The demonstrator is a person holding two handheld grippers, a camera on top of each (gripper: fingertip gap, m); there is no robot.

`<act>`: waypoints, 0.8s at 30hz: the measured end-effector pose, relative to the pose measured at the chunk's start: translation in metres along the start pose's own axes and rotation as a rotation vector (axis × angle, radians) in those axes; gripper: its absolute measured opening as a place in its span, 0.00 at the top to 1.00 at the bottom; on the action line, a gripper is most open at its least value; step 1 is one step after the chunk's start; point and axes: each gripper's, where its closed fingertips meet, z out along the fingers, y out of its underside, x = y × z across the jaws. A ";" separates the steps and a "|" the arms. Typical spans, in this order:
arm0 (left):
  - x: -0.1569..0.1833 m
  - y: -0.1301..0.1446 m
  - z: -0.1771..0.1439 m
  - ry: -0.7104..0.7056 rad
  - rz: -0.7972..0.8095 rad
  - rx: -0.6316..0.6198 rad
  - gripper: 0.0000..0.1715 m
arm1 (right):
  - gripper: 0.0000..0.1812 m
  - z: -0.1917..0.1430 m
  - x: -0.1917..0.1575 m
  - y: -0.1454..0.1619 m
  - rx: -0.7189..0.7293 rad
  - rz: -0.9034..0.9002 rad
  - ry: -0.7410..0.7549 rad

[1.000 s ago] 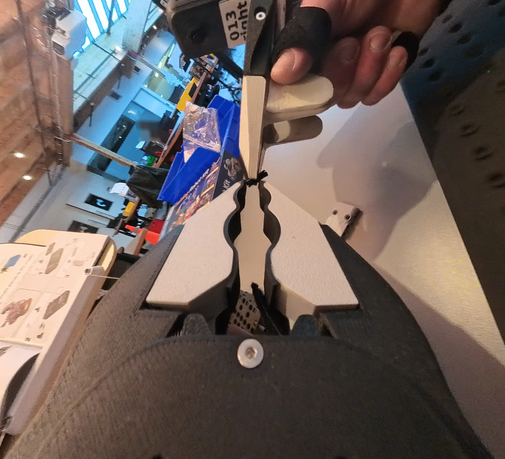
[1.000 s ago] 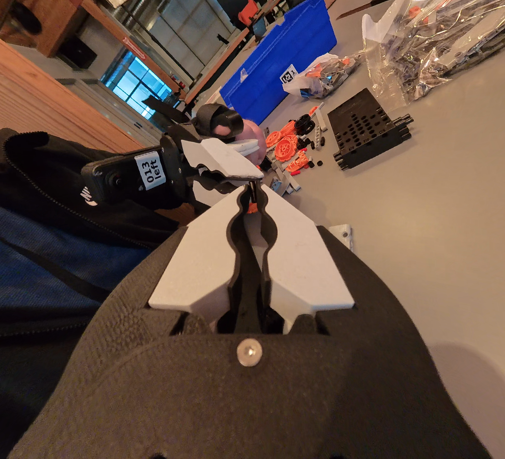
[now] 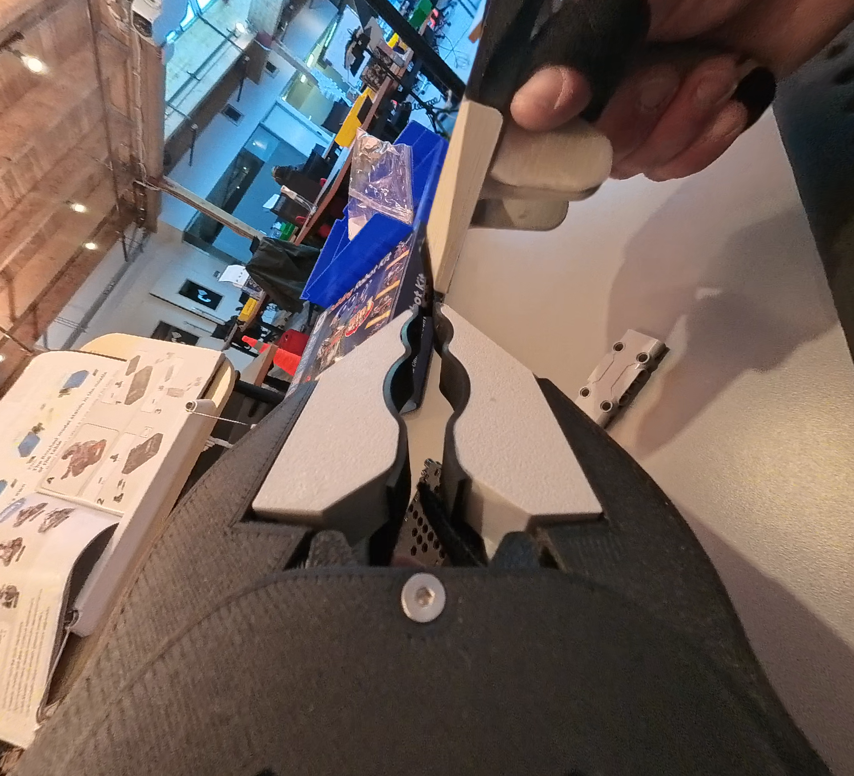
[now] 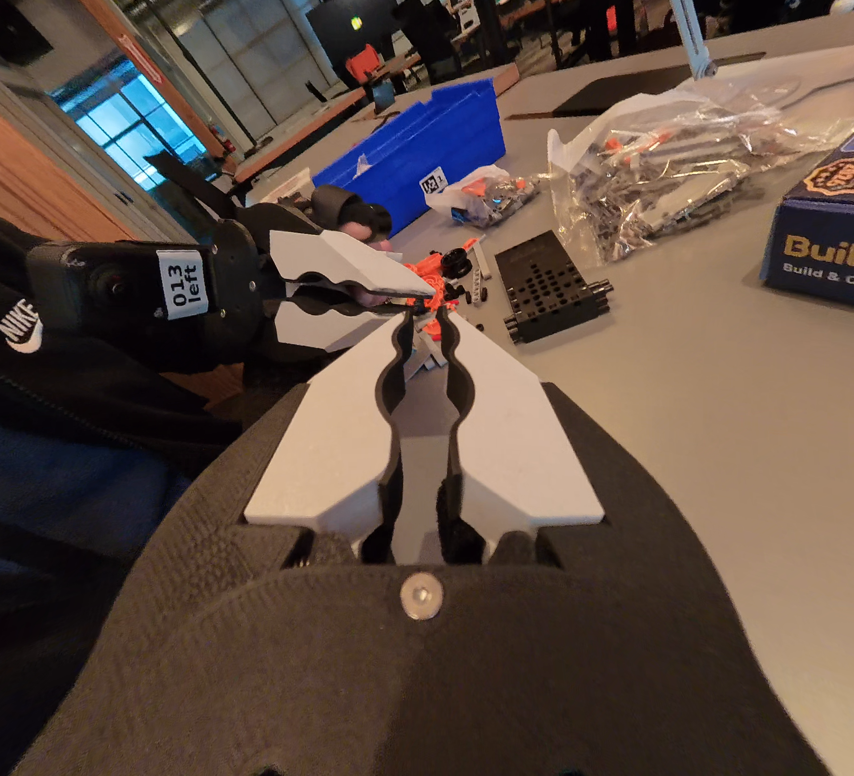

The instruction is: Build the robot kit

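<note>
My left gripper (image 3: 427, 312) is nearly shut, with a small black part (image 3: 436, 300) pinched at its fingertips above the grey table (image 3: 693, 523). My right gripper (image 4: 425, 315) meets it tip to tip, its jaws parted by a narrow gap around the same spot. In the right wrist view the left gripper (image 4: 416, 303) comes in from the left, and the small black part (image 4: 418, 304) sits at its tips. In the left wrist view the right gripper (image 3: 441, 287) points down from above, held by a hand (image 3: 670, 84).
Loose orange gears and small parts (image 4: 430, 273) lie just beyond the tips. Nearby are a black perforated block (image 4: 554, 287), a blue bin (image 4: 416, 153), bags of parts (image 4: 670, 171) and a dark blue box (image 4: 813, 255). A grey beam (image 3: 619, 375) lies on the table and an open booklet (image 3: 92, 453) stands at the left. Left and right tips are no more than a few centimetres apart. From either gripper's tips it is about 15 centimetres to the black perforated block (image 4: 554, 287).
My right gripper's jaws have parted slightly from shut. The right gripper has tilted and come closer to the left camera. The left gripper keeps its grip.
</note>
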 end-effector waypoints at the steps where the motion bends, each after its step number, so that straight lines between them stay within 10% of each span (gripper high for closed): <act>1: 0.000 0.000 0.000 -0.003 0.007 -0.005 0.99 | 0.96 0.001 -0.002 -0.001 0.011 0.003 -0.015; 14: 0.007 0.005 0.004 0.050 -0.001 -0.016 0.99 | 0.98 0.000 0.004 0.004 -0.036 -0.030 0.011; 24: 0.085 0.049 0.013 0.517 -0.169 -0.194 1.00 | 0.98 -0.032 0.042 0.074 -0.605 -0.372 0.192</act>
